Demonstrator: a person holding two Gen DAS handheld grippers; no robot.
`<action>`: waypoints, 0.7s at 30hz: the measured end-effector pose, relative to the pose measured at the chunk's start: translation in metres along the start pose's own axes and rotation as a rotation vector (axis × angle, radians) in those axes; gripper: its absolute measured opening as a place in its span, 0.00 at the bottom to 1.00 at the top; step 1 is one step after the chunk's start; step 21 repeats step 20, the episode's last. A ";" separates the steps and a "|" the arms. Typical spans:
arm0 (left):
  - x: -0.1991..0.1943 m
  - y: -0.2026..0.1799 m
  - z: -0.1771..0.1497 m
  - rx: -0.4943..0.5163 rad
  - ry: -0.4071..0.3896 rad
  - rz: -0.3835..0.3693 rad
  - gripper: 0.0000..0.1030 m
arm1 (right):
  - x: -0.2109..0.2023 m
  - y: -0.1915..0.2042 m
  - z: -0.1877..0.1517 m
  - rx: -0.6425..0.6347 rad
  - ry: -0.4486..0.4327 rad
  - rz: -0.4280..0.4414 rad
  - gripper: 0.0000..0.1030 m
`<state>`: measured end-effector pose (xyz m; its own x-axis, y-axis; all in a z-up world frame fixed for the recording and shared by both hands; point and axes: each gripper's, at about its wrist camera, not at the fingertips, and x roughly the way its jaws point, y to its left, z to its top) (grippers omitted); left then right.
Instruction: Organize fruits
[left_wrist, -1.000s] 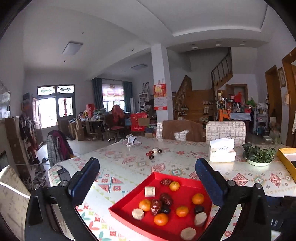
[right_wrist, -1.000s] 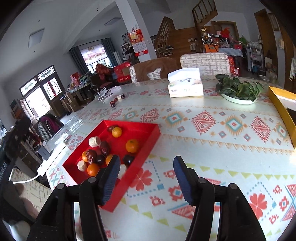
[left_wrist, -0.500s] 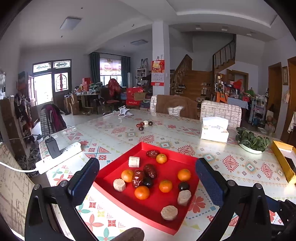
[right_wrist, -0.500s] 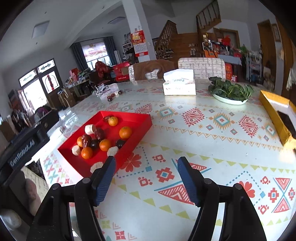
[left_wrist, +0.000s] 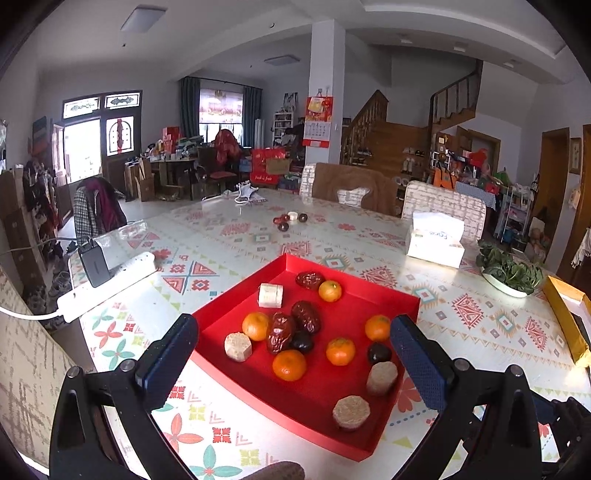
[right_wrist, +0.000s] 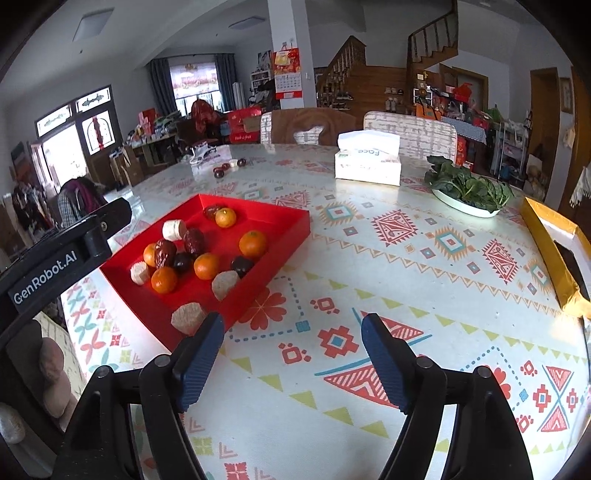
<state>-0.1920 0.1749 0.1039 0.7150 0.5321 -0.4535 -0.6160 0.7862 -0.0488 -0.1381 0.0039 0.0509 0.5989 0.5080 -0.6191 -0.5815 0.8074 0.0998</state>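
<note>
Red tray (left_wrist: 402, 306) w/ oranges (left_wrist: 289, 364), dates (left_wrist: 306, 316) & beige cakes (left_wrist: 351, 412) sits on the patterned table (right_wrist: 424, 280), near its left edge. My left gripper (left_wrist: 295, 360) hangs over it, jaws wide, empty. Right gripper (right_wrist: 291, 363) also spread, nothing held, just right of tray. Tissue box (right_wrist: 368, 162) & greens plate (right_wrist: 467, 192) farther back.

Left gripper (left_wrist: 293, 356) gapes above red tray (left_wrist: 402, 301) holding 5 oranges (left_wrist: 289, 365).

tray (left_wrist: 404, 301): red
mandarins (left_wrist: 289, 364): orange
dates (left_wrist: 306, 316): dark red-brown
round cakes (left_wrist: 351, 412): beige
tablecloth (right_wrist: 424, 266): white, red, teal and yellow geometric motifs
tissue box (right_wrist: 367, 168): white
box, right edge of frame (right_wrist: 554, 243): yellow
gripper pads (right_wrist: 199, 369): dark blue, ribbed
</note>
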 end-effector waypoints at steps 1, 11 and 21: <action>0.001 0.002 -0.001 -0.001 0.003 -0.003 1.00 | 0.001 0.003 0.000 -0.005 0.004 -0.002 0.80; 0.011 0.019 -0.003 -0.018 0.021 -0.012 1.00 | 0.011 0.024 0.002 -0.058 0.024 -0.015 0.81; 0.016 0.024 -0.002 -0.035 0.075 -0.049 1.00 | 0.014 0.034 0.005 -0.071 0.027 -0.002 0.81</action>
